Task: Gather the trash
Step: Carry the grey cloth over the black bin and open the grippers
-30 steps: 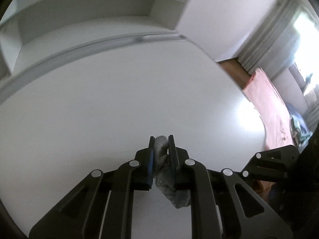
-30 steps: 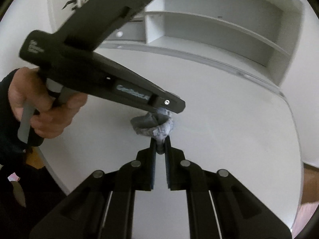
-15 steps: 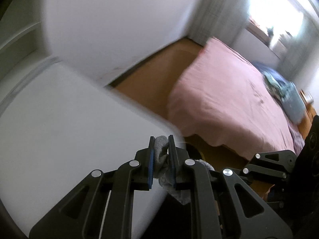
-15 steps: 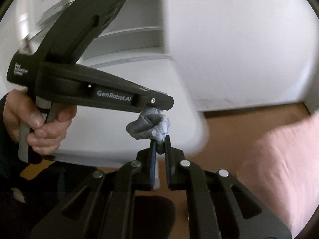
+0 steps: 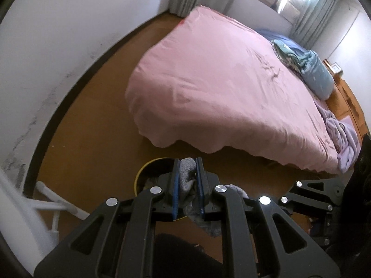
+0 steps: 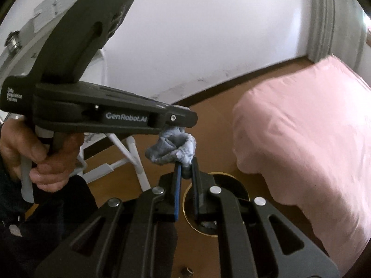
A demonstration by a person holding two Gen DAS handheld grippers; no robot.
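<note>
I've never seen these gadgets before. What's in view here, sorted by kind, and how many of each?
Handheld grippers: 2, the left gripper and the right gripper, both with fingers pinching the same wad
Grey crumpled wad: 1
Yellow-rimmed bin: 1
Bed with pink cover: 1
Total: 5

We hold our left gripper (image 5: 187, 169) level, its two blue-lined fingers (image 5: 176, 185) nearly closed and clamped on a crumpled grey wad (image 5: 186, 177). Our left hand (image 6: 39, 159) wraps the handle from below, fingers curled around the trigger. Our right gripper (image 6: 185, 166) points up toward the left one's tip, its narrow jaws pinching the lower end of the same wad.
</note>
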